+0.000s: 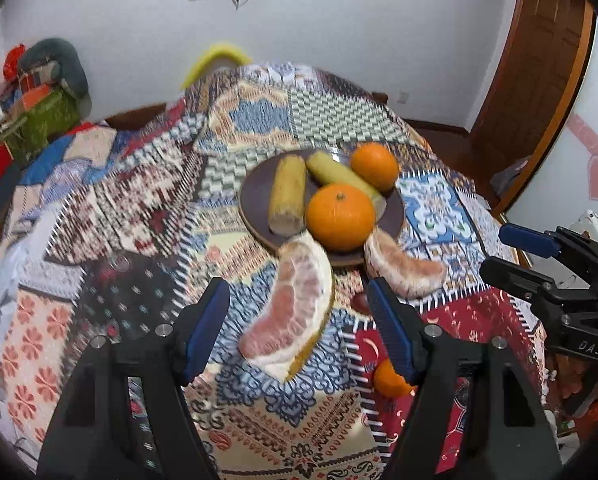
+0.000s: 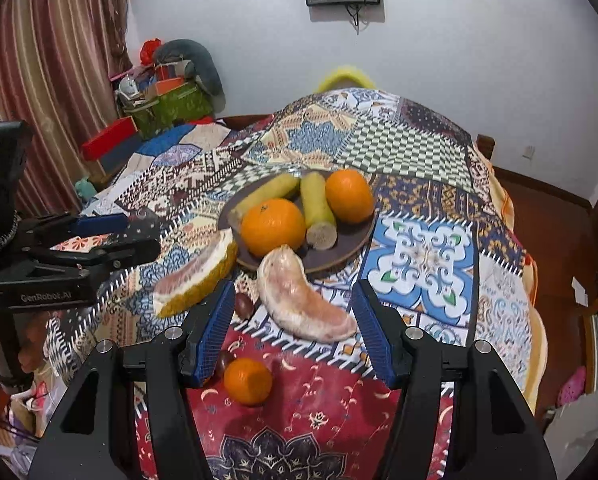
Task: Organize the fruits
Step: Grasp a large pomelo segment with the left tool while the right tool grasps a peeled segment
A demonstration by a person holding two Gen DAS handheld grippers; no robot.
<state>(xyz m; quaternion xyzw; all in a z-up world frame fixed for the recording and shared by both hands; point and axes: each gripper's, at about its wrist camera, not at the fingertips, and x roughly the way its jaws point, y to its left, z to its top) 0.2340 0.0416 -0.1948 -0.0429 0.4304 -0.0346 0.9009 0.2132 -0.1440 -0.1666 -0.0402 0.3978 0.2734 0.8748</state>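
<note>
Three oranges point(image 2: 273, 226) point(image 2: 349, 195) point(image 2: 247, 381), two corn cobs point(image 2: 318, 211) point(image 2: 265, 194), two pomelo wedges point(image 2: 197, 278) point(image 2: 299, 300), two dark chestnuts point(image 2: 243, 305) point(image 2: 223, 359), one plate point(image 2: 351, 236).

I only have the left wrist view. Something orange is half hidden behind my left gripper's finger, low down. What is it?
Observer: A small orange, whole, lying off the plate on the red patch of the cloth.
Operator: Is the right gripper holding anything?
Observer: No. The right gripper is open. The peeled pomelo piece lies on the cloth between its fingers, and neither pad touches it.
Operator: Anything else down by that orange?
Observer: A small dark fruit lies close beside it, next to the gripper's finger. I cannot tell what kind it is.
</note>
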